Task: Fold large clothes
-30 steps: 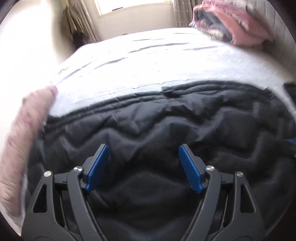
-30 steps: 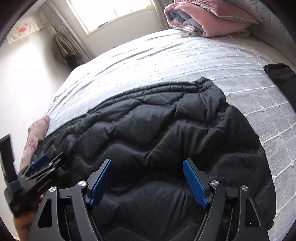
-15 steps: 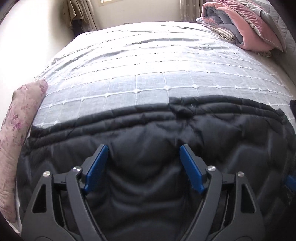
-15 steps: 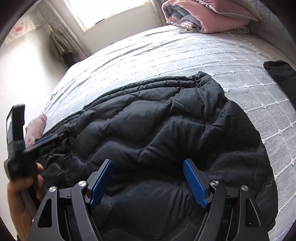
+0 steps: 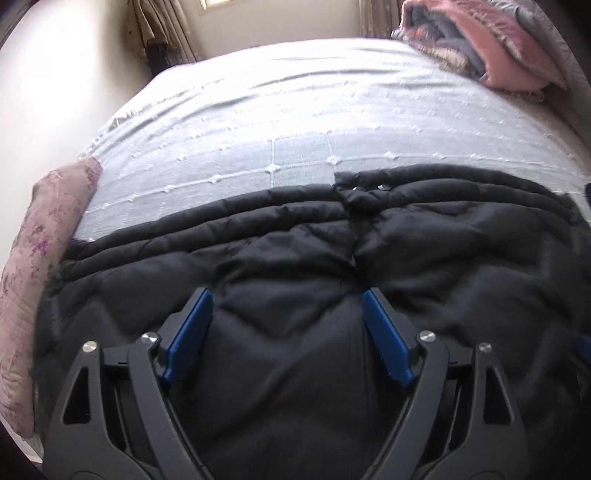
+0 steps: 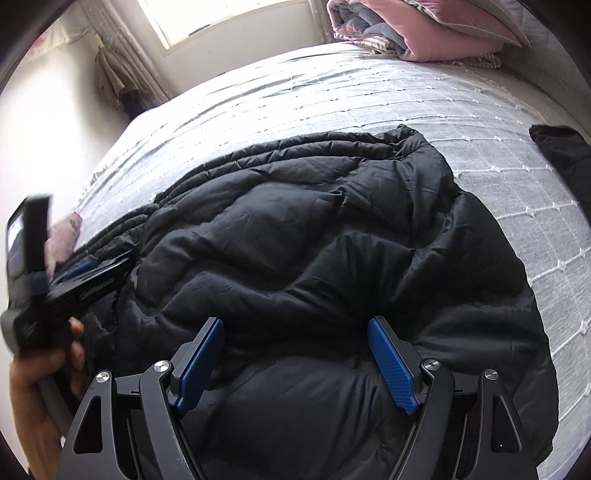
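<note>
A large black quilted down jacket [image 5: 424,251] lies spread across the near part of the bed, its far hem running left to right. It also fills the right wrist view [image 6: 314,229]. My left gripper [image 5: 286,299] is open and empty, just above the jacket's middle. My right gripper [image 6: 295,328] is open and empty, above the jacket's near half. In the right wrist view the left gripper [image 6: 85,269] shows at the left edge in a hand, over the jacket's left side.
The bed has a pale grey quilted cover [image 5: 295,122]. A floral pillow [image 5: 40,258] lies at the left edge. Folded pink and grey duvets [image 6: 424,29] are stacked at the far right. Another dark garment [image 6: 561,155] lies at the right edge. Curtains and a window are behind.
The left gripper has pulled back a little and risen over the jacket's left side. The right gripper has barely moved. Both stay open. The jacket has not shifted.
</note>
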A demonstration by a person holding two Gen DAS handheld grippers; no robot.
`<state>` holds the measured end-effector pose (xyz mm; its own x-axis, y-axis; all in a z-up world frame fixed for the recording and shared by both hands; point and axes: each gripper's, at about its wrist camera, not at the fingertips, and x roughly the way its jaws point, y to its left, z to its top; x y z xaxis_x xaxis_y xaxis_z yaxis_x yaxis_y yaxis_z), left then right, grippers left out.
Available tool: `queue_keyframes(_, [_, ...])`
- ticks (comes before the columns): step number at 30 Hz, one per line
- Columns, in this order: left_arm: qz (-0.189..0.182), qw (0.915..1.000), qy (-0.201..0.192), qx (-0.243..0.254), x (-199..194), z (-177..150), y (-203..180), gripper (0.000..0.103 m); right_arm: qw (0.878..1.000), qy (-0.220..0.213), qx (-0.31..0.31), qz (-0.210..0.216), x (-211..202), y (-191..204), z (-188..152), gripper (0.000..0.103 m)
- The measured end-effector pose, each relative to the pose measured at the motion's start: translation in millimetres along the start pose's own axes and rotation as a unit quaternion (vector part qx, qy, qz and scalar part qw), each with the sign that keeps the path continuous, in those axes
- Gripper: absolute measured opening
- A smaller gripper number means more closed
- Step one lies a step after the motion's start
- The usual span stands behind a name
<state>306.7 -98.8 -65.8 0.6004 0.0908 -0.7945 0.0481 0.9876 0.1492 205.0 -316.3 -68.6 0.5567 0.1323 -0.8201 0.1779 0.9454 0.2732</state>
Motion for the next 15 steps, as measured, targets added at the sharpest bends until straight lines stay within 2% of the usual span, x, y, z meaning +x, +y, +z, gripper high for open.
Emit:
queue_keyframes(7, [-0.024,0.9985,-0.013,0.048,-55.5,-63.0,-15.9,0.084,1.0,-0.008,0.016,0.013,-6.5,-8.0,0.0,0.081])
queue_keyframes(10, [-0.022,0.9967,0.013,0.078,-52.6,-86.0,-28.2,0.084,1.0,-0.004,0.013,0.013,1.6,-12.1,-1.6,0.081])
queue_keyframes(12, [-0.011,0.9949,0.006,0.1,-45.1,-94.7,-34.2,0.084,1.0,0.002,0.005,0.014,7.4,-9.3,-0.1,0.082])
queue_keyframes(15, [-0.026,0.9974,0.003,0.067,-55.3,-91.4,-21.4,0.084,1.0,-0.004,-0.01,0.002,4.9,-6.3,-2.3,0.082])
